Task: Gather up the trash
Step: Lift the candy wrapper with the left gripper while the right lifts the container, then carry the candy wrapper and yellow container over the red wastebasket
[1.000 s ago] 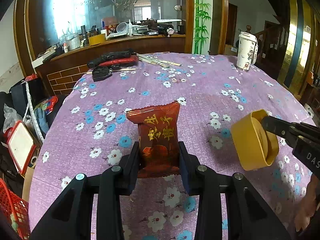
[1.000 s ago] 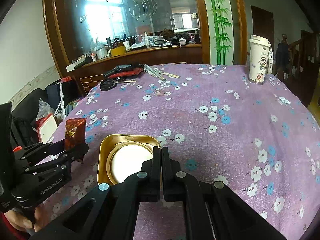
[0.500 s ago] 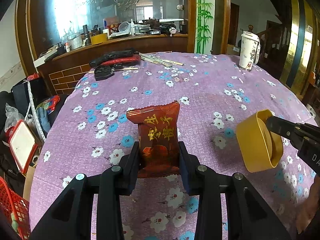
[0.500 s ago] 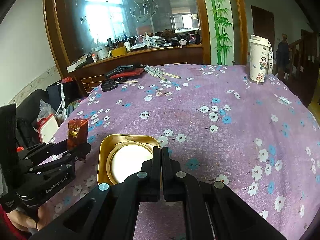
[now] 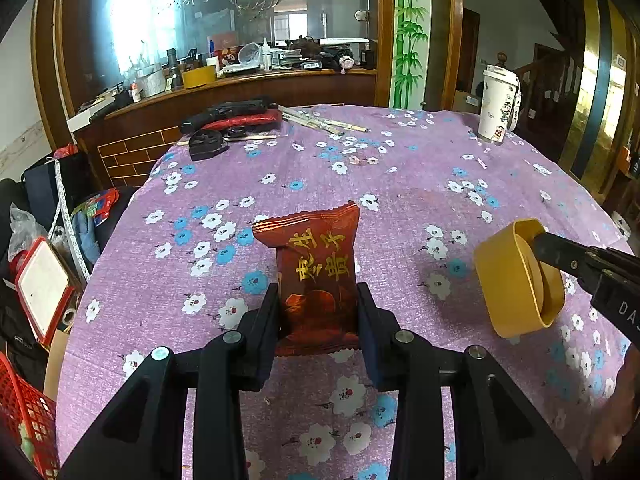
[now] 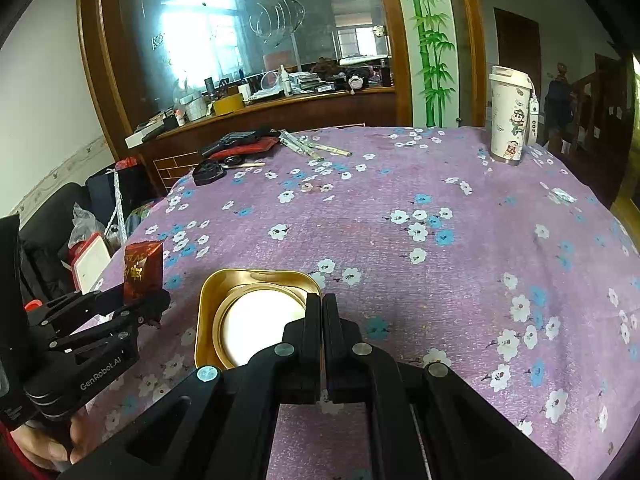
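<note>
Fingers (image 5: 269, 320) of the left gripper (image 5: 318, 322) pinch the lower half of a red snack wrapper (image 5: 316, 268), held upright above the bench (image 5: 400, 184), its long axis standing, crimped top uppermost. It looks light, crinkly and slippery, so the flat sides are the place to grip. Beside it, the right gripper (image 6: 322, 320) has fingers pressed together on the near wall of a gold tray (image 6: 224, 284), seemingly lifted. Farther off stands a white cup (image 5: 498, 108).
</note>
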A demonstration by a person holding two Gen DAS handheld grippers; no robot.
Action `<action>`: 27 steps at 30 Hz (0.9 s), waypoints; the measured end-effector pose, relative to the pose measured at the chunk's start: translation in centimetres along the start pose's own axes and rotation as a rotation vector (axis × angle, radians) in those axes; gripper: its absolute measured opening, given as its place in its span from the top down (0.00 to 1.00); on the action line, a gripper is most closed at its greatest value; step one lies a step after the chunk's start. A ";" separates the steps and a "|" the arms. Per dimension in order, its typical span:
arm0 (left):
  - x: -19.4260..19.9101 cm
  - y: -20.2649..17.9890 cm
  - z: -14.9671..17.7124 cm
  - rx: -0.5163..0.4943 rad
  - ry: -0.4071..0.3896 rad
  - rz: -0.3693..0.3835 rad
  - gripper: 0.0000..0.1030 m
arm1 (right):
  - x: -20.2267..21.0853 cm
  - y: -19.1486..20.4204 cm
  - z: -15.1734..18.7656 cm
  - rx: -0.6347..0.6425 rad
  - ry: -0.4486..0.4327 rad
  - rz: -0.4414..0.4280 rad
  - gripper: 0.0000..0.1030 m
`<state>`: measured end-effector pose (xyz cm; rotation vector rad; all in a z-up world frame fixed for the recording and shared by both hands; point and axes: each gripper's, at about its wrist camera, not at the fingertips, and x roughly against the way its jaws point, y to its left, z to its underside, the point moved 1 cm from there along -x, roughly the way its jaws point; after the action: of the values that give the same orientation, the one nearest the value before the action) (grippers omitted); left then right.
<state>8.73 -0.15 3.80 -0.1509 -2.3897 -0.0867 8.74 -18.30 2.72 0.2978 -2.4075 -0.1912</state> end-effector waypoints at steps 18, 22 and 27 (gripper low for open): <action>4.0 1.8 0.2 0.060 0.017 0.011 0.67 | -0.1 -1.8 -0.5 -0.063 0.016 0.013 0.99; 6.4 3.7 1.4 0.065 0.013 -0.001 0.67 | 0.5 -0.5 -0.5 -0.065 0.031 -0.011 0.99; 9.3 6.5 3.0 0.100 -0.005 -0.009 0.67 | 2.5 2.5 0.2 -0.044 0.025 -0.040 0.99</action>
<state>0.79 7.43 8.05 -0.0934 -2.3939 0.0290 6.39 -16.59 4.72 0.3264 -2.3704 -0.2571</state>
